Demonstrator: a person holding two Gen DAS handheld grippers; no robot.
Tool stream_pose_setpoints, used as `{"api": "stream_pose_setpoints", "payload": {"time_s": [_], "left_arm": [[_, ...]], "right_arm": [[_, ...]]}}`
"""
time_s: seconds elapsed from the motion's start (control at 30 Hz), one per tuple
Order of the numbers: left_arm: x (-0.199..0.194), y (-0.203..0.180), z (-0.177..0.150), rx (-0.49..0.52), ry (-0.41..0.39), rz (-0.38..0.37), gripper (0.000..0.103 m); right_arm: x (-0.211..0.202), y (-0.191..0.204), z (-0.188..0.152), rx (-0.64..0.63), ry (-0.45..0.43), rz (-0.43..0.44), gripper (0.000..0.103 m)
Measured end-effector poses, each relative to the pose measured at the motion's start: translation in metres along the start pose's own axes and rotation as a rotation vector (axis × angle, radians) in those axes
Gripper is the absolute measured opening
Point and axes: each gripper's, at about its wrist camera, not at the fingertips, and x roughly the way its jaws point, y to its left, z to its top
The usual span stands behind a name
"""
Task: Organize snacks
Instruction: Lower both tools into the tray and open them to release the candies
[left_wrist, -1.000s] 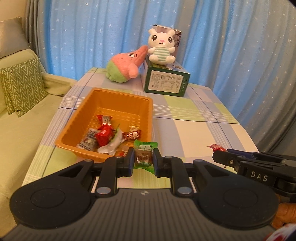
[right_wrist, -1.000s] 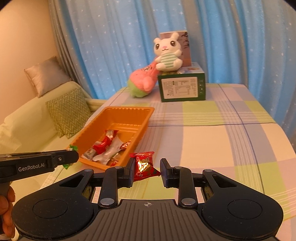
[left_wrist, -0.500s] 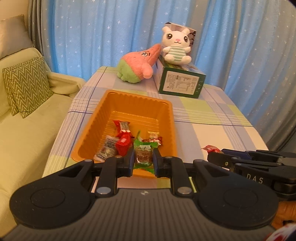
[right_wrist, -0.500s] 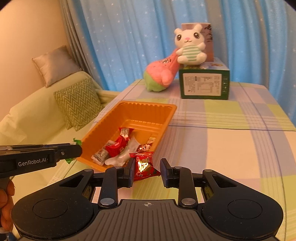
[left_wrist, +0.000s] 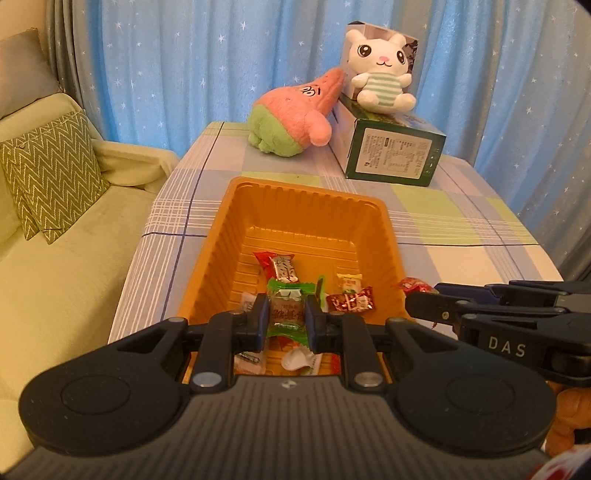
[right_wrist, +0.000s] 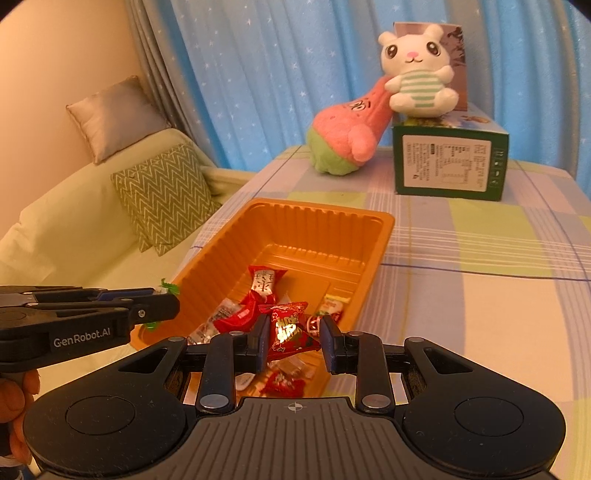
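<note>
Clenched fingers of the left gripper (left_wrist: 286, 320) pinch a green-wrapped snack (left_wrist: 287, 312) between their pads, the wrapper's green ends sticking out above and below the grip. That packet hangs over the near end of the orange tray (left_wrist: 295, 206), with loose snacks lying on the tray floor beneath and beyond it: a red-and-white wrapped bar (left_wrist: 280, 266) at about twelve o'clock from the grip, a dark red foil candy (left_wrist: 351, 301) at about two o'clock, and a small yellow-topped packet (left_wrist: 350, 283) just past that.

Fingers of the right gripper (right_wrist: 294, 341) hold a red foil snack (right_wrist: 290, 330) with gold print; the left pad presses its side, and whether the right pad touches it cannot be told. It too sits above the tray's near end, over a heap of red and clear wrappers (right_wrist: 236, 317).

In the left wrist view the right gripper reaches in from three o'clock, red foil showing at its tip beside the tray's right rim. In the right wrist view the left gripper reaches in from nine o'clock, green wrapper at its tip.

Farther out on the checked tablecloth (right_wrist: 480, 295), at twelve to one o'clock from the tray, stand a green box (left_wrist: 395, 157), a white bunny plush (left_wrist: 382, 77) sitting on it, and a pink-and-green plush (left_wrist: 291, 118) leaning against the box. A pale sofa (left_wrist: 55, 240) with a zigzag cushion (left_wrist: 48, 173) lies at nine o'clock.
</note>
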Motion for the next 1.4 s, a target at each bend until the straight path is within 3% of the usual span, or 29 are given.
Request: {"api": "stream_pose_setpoints", "payload": {"time_s": [0.37, 0.43, 1.03, 1.07, 1.1, 1.13, 1.17, 1.3, 1.4], "left_arm": [[0.023, 0.01, 0.006, 0.003, -0.004, 0.003, 0.019], [0.026, 0.012, 0.006, -0.001, 0.0, 0.019, 0.032], [0.009, 0.021, -0.004, -0.001, -0.016, 0.027, 0.038], [0.008, 0.021, -0.004, 0.0, -0.017, 0.029, 0.039], [0.008, 0.021, -0.004, 0.002, -0.017, 0.032, 0.041], [0.007, 0.021, -0.005, 0.004, -0.017, 0.035, 0.043], [0.007, 0.021, -0.005, 0.007, -0.018, 0.037, 0.044], [0.003, 0.021, -0.008, 0.005, -0.022, 0.045, 0.055], [-0.004, 0.019, -0.011, 0.001, -0.032, 0.057, 0.074]], "right_arm": [[0.024, -0.003, 0.003, 0.02, 0.028, 0.009, 0.029], [0.025, -0.004, 0.003, 0.023, 0.029, 0.009, 0.029], [0.032, 0.002, 0.008, 0.043, 0.036, 0.069, 0.03], [0.034, 0.001, 0.008, 0.049, 0.043, 0.083, 0.031], [0.035, 0.0, 0.008, 0.06, 0.047, 0.09, 0.04], [0.034, -0.001, 0.008, 0.07, 0.039, 0.091, 0.056], [0.032, -0.002, 0.007, 0.074, 0.026, 0.09, 0.062], [0.023, -0.004, 0.005, 0.075, 0.009, 0.081, 0.064], [0.013, -0.008, 0.002, 0.086, 0.003, 0.059, 0.064]]}}
